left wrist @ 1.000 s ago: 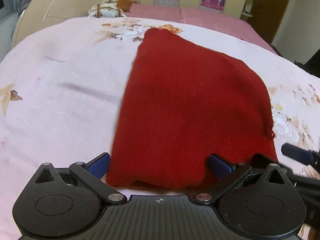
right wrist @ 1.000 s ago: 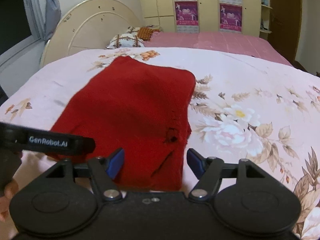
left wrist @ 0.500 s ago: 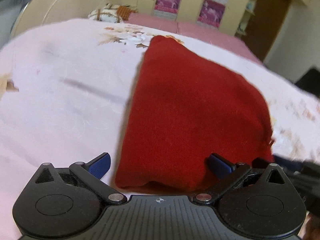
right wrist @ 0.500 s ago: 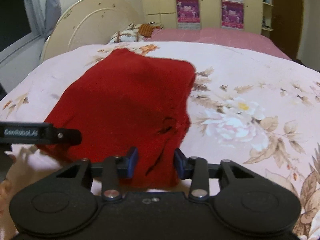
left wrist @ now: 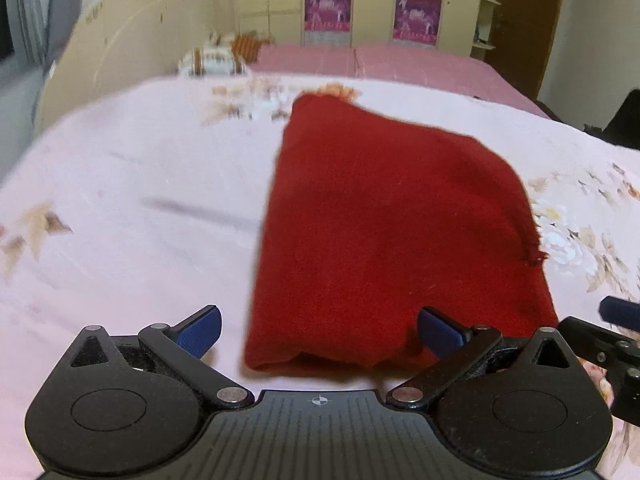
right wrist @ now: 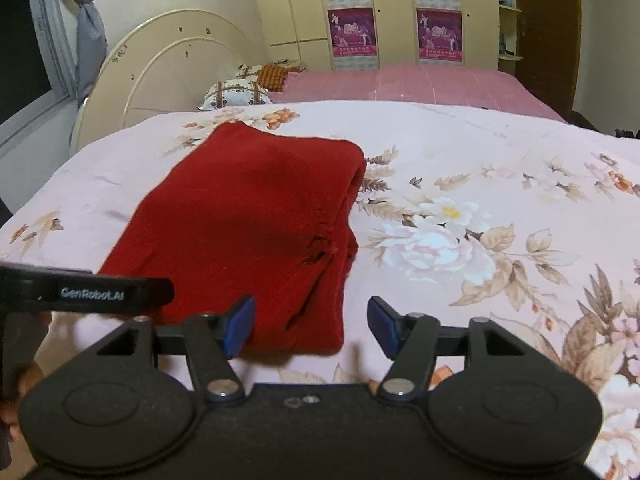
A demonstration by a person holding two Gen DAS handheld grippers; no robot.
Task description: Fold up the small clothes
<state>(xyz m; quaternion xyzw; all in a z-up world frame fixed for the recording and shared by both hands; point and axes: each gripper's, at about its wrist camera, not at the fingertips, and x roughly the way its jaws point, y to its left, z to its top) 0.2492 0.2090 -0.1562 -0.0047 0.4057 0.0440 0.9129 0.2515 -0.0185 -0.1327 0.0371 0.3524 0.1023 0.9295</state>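
Left gripper (left wrist: 318,330) sits with its blue-padded fingers (left wrist: 200,330) spread wide, gripping nothing. The folded dark red knitted garment (left wrist: 392,232) lies flat on the pale pink floral bedspread (left wrist: 140,200), its near edge between and just ahead of those fingers. Over on the right gripper (right wrist: 311,325), the fingers (right wrist: 382,324) are spread too. The garment's (right wrist: 248,224) near right corner sits between them, against the left pad, clear of the right pad.
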